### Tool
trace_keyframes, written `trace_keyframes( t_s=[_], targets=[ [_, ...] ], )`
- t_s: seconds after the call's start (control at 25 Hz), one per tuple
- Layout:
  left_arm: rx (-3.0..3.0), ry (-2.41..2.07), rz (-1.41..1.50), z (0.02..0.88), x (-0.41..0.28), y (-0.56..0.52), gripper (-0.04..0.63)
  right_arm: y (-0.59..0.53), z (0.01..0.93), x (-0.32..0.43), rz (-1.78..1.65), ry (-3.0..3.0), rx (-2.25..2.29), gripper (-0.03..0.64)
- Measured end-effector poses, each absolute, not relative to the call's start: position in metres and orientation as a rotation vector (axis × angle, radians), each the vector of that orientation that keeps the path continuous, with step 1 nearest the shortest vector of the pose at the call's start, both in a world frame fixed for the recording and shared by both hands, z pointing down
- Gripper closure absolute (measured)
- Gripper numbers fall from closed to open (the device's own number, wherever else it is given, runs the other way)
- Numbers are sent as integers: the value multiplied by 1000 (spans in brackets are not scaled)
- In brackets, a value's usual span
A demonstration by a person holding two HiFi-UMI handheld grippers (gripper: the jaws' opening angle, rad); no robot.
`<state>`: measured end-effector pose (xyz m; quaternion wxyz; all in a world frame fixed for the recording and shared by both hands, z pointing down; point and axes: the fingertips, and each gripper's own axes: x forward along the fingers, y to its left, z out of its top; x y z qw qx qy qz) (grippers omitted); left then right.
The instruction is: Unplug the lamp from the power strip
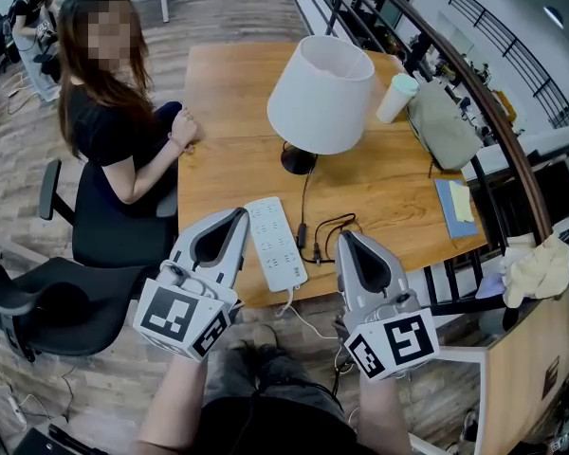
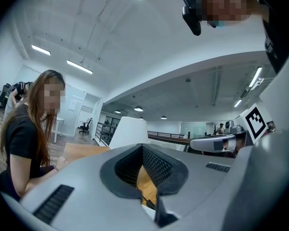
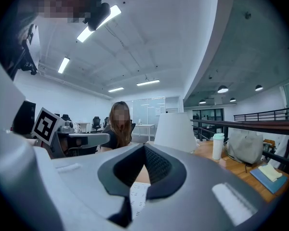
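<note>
Head view: cam on wearer's head, facing fwd & steeply down over wooden table (image 1: 398, 197); left gripper (image 1: 241, 213) & right gripper (image 1: 345, 236) close, at frame bottom.
Left gripper view: cam on gripper, level along its own jaws, v. close to them; faces across the tabletop.
Right gripper view: same mount, level, facing likewise.
Shared: lamp shade (image 1: 322, 93) & seated person (image 1: 114, 112) in all 3 views; each gripper view catches the other gripper at its edge.
</note>
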<state>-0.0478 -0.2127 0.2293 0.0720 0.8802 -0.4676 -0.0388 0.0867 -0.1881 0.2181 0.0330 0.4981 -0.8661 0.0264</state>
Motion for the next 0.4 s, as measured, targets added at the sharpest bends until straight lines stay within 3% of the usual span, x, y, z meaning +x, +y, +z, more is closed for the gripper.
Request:
trace_keyframes(
  t_s=[0.4],
  targets=[
    [2641,-1388,-132,227,-45,-212,600,-184,216,86,79,-2667,1539,611]
  ],
)
